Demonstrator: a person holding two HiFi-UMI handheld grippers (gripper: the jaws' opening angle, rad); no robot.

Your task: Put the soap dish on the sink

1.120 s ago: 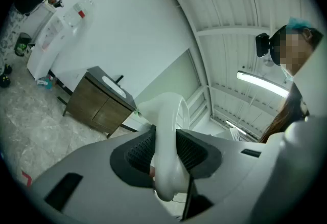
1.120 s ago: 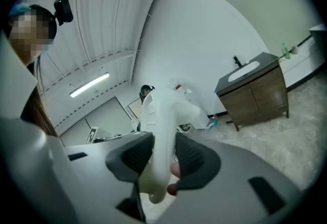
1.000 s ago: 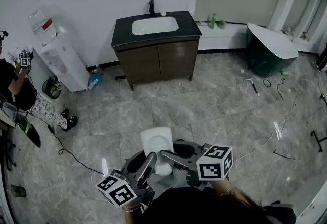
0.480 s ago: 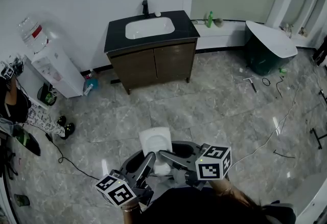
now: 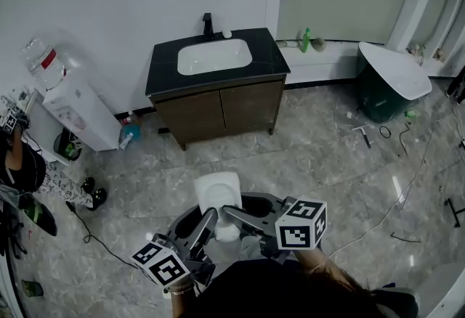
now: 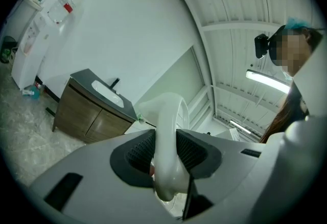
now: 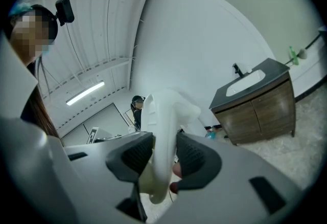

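As the head view shows: white soap dish (image 5: 218, 192) held above the marble floor (image 5: 312, 157), gripped by left gripper (image 5: 211, 218) and right gripper (image 5: 232, 213); sink (image 5: 214, 58) well apart, ahead, in a dark-topped cabinet (image 5: 218, 109).
Left gripper view: jaws pinching one edge of the soap dish (image 6: 168, 126).
Right gripper view: jaws clamped on the soap dish's (image 7: 166, 115) other edge.

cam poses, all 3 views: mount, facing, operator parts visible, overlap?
Head view: head-mounted, steeply down at sink; left hand-held gripper and right hand-held gripper show, both gripping the soap dish.
Left gripper view: on the left hand-held gripper, along its jaws toward the sink; person at right.
Right gripper view: on the right hand-held gripper, same aim; person at left.
Shared: all show soap dish and sink.
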